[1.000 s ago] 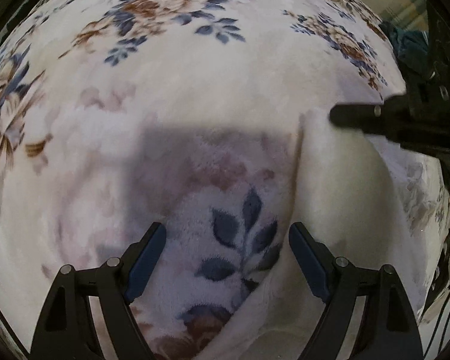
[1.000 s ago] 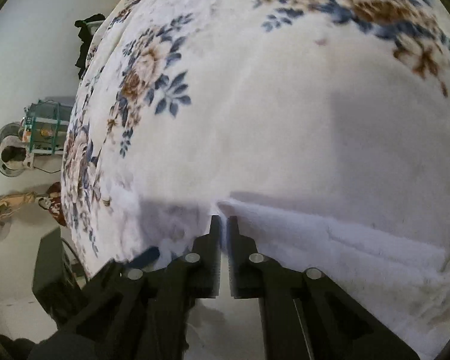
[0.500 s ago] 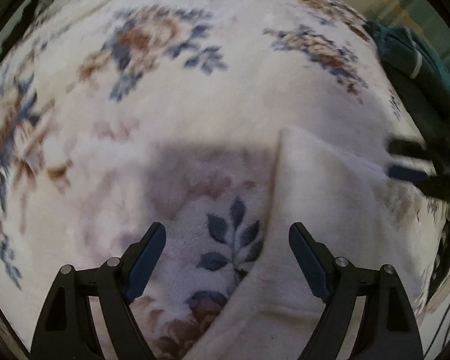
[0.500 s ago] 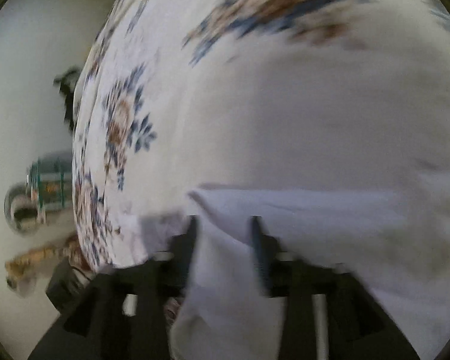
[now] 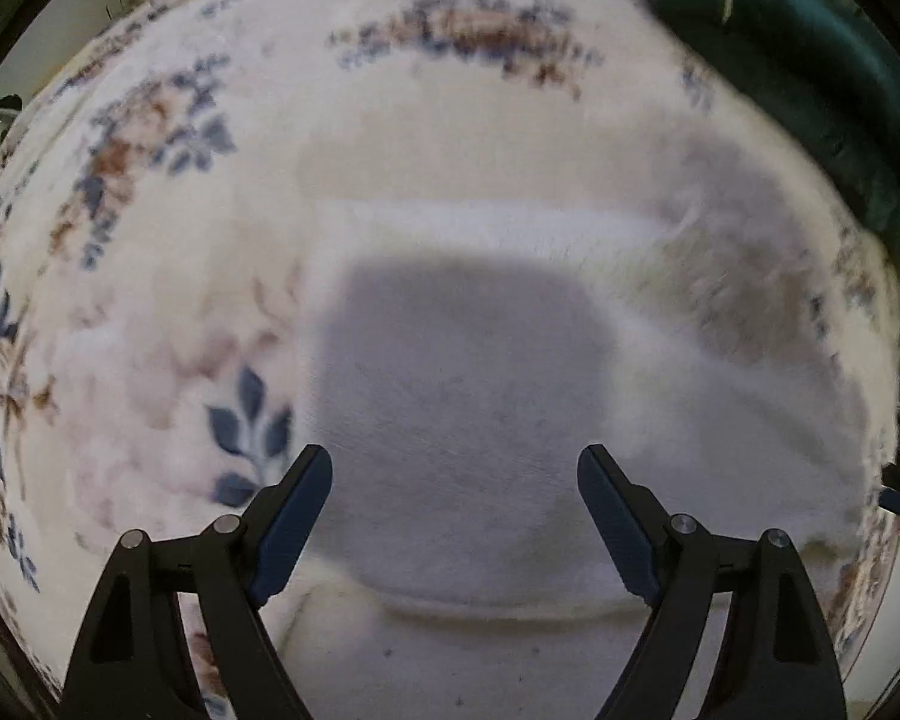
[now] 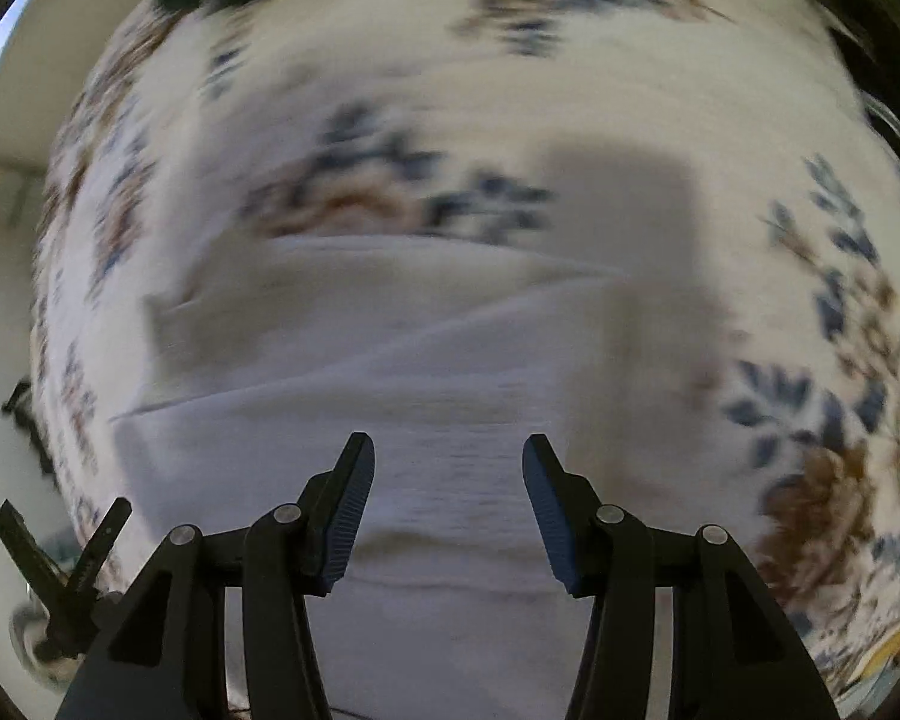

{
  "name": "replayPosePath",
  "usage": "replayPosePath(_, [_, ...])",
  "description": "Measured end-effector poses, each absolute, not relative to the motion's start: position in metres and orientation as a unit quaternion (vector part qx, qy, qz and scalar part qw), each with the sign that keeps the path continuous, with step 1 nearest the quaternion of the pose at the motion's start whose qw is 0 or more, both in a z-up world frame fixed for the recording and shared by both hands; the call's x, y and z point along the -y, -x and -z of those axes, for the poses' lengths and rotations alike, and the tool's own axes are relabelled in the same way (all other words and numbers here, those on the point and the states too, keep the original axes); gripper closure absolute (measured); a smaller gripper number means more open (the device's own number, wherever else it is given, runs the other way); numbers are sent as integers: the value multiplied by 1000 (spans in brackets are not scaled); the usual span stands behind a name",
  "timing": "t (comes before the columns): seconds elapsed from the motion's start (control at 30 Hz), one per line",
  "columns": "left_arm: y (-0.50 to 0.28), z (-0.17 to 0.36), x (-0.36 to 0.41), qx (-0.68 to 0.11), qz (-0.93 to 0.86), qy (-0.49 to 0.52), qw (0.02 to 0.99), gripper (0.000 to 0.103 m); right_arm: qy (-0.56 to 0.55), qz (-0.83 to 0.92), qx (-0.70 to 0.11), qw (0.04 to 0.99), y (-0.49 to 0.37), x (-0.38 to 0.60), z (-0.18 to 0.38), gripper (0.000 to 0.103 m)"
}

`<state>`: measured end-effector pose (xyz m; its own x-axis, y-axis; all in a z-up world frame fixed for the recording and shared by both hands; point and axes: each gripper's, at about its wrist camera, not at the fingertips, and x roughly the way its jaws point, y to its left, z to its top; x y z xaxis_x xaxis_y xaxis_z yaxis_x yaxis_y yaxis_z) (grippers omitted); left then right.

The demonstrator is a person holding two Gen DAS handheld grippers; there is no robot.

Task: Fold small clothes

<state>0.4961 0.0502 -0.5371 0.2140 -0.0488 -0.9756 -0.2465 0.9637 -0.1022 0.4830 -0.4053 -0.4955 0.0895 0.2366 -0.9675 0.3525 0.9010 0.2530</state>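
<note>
Hanging over the bed, I am pointing both grippers steeply down at a white garment (image 5: pixel 468 396) that is lying flat on the flowered blanket (image 5: pixel 168 138).

Nearest me in the left wrist view, my left gripper (image 5: pixel 455 507) is standing with its jaws spread wide and nothing between them; the pads are touching no cloth, and the garment is lying beneath them. A squarish shadow is falling across the white cloth just beyond the tips. A blue leaf print on the blanket is showing just left of the left jaw. Farther out, the garment's straight far edge is running across the view, and beyond it the blanket is carrying brown and blue flower sprays. At the far right a dark green cloth (image 5: pixel 810 72) is lying at the blanket's edge.

In the right wrist view, my right gripper (image 6: pixel 448 498) is holding nothing: its jaws have just been opening, now standing about half apart over the garment (image 6: pixel 438 420), with only bare cloth showing below the gap. The picture is blurring, so fine folds are hard to read, though layered edges are slanting across the white cloth ahead of the tips. Beyond them the blanket (image 6: pixel 840 300) is spreading away, flowers thick on the right side.
</note>
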Motion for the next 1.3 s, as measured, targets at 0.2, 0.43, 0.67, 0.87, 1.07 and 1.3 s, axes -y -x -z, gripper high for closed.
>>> replayPosePath(0.2, [-506, 562, -59, -635, -90, 115, 758, 18, -242, 62, -676, 693, -483, 450, 539, 49])
replayPosePath(0.43, [-511, 563, -61, -634, -90, 95, 763, 17, -236, 34, -668, 705, -487, 439, 544, 93])
replayPosePath(0.67, [-503, 544, -55, -622, -95, 83, 773, 18, -233, 32, -683, 691, -493, 440, 548, 88])
replayPosePath(0.87, [-483, 503, -41, -586, -94, 40, 804, 12, -266, 58, -667, 694, -468, 456, 509, 61])
replayPosePath(1.07, [-440, 479, -31, -580, -121, 43, 804, 4, -281, 45, -671, 685, -463, 490, 486, 61])
replayPosePath(1.3, [-359, 491, 60, -640, -129, 40, 757, 4, -298, -23, -707, 641, -451, 538, 500, 61])
